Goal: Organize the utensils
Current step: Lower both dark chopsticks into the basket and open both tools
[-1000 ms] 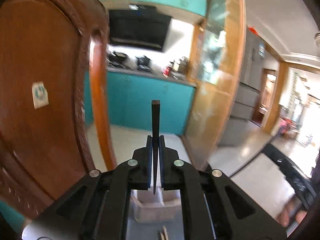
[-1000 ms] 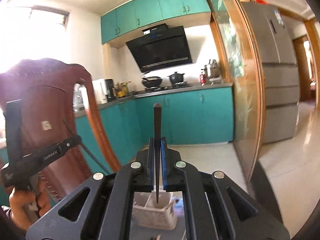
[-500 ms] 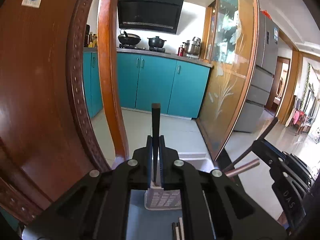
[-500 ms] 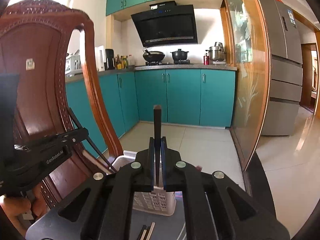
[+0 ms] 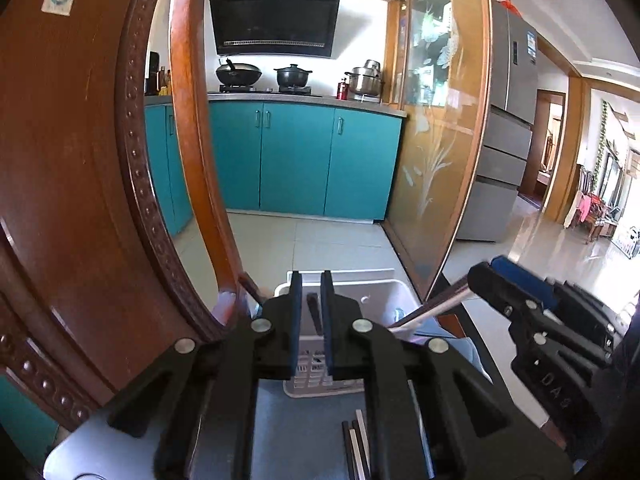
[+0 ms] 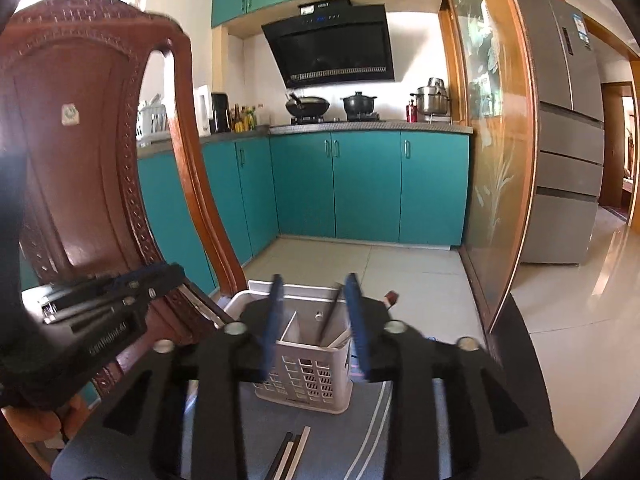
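Both grippers are parked right over the white utensil caddy (image 6: pixel 306 364), which sits at the far end of the grey table mat (image 6: pixel 360 432), just past the carved wooden chair (image 6: pixel 92 152) on the left.

My left gripper (image 5: pixel 311 312) has its jaws a narrow gap apart with nothing pinched between them. A dark chopstick (image 5: pixel 313 314) shows in that gap, but it's standing down inside the caddy, not in my grip. I'm hovering directly above so anything let go lands in the compartment instead of bouncing off the rim.

My right gripper (image 6: pixel 316 320) is spread a lot wider and is also empty. Through its jaws I can see the caddy's divider and another dark chopstick (image 6: pixel 330 316) leaning in the right-hand compartment next to a pale stick. In the left view there's what looks like a stick poking out of the caddy's right side near the right gripper, though I can't tell if anything's touching it.

More chopsticks (image 6: pixel 290 454) lie flat on the mat at the near edge, just in front of the caddy, dark and pale ones side by side. My guess is those are next, so there's plenty left to do.
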### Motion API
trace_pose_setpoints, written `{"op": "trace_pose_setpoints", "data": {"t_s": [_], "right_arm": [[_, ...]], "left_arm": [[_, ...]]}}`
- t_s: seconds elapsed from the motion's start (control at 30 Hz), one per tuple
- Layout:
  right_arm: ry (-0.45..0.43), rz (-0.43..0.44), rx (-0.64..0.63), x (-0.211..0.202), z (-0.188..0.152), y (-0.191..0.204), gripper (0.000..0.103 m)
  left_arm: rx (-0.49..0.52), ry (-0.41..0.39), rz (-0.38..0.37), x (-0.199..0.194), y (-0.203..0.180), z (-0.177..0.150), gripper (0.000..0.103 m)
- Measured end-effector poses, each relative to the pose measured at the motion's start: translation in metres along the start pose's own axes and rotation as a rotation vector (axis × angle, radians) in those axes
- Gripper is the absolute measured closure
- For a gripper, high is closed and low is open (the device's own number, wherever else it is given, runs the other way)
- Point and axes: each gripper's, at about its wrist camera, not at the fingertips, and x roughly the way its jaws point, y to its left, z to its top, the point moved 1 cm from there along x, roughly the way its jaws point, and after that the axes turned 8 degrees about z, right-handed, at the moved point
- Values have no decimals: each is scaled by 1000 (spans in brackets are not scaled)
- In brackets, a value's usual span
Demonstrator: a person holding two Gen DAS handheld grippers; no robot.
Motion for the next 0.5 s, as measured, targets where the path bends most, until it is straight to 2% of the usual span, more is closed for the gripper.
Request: {"op": "trace_pose_setpoints", "data": {"t_s": [0.03, 0.1, 0.2, 0.3, 0.4, 0.43, 0.5], "right_arm": [[-21, 7, 2, -9, 0, 0, 61], [-52, 10, -8, -24, -5, 1, 59], [-82, 0, -54, -46, -18, 1, 59], [-59, -8, -61, -54, -37, -5, 59], [76, 6, -10, -40, -76, -21, 59], [131, 2, 10, -31, -87, -26, 59], [315, -28, 70, 0, -120, -35, 59]], "left_arm": [[0, -4, -2, -4, 0, -3, 87], [-5, -19, -4, -15, 1, -11, 75], [20, -26, -12, -32, 0, -29, 73], [56, 2, 0, -47, 0, -66, 73], [61, 70, -6, -51, 2, -105, 69], [53, 121, -12, -49, 3, -124, 69], [44, 217, -23, -43, 3, -156, 69]]}}
